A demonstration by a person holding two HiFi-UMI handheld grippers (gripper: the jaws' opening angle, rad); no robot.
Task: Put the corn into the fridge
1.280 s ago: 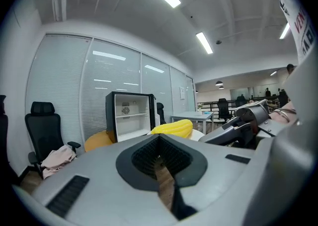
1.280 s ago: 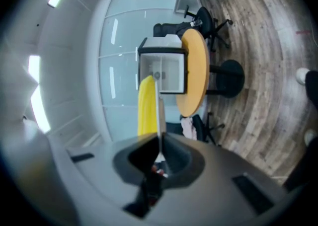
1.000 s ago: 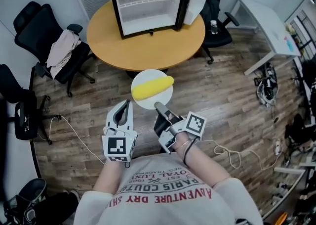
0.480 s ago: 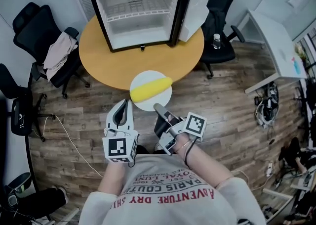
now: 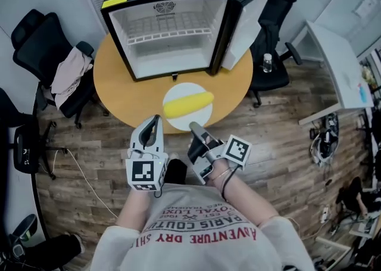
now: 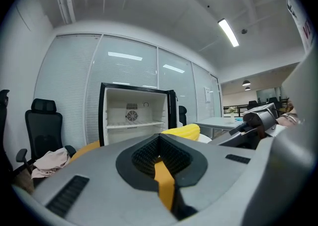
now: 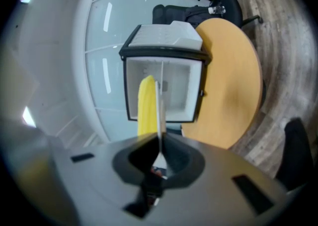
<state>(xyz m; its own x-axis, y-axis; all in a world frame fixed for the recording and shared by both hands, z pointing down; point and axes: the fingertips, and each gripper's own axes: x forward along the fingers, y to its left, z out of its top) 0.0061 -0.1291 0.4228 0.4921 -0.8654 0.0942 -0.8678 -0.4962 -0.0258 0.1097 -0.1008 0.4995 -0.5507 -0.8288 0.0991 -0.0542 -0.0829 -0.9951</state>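
Note:
A yellow corn cob lies on a white plate, and my right gripper is shut on the plate's near rim, holding it over the front edge of the round wooden table. In the right gripper view the plate shows edge-on with the corn to its left. The black mini fridge stands on the table with its door swung open to the right and its white inside bare. My left gripper is shut on nothing, just left of the plate; the corn peeks over it.
Black office chairs ring the table; the one at left has a cloth draped over it. A water bottle rests on the right chair. A white desk stands far right. Cables trail over the wooden floor.
Both grippers and the plate with the corn have come nearer the table. The plate now hangs over the table's front edge, and the fridge looms larger.

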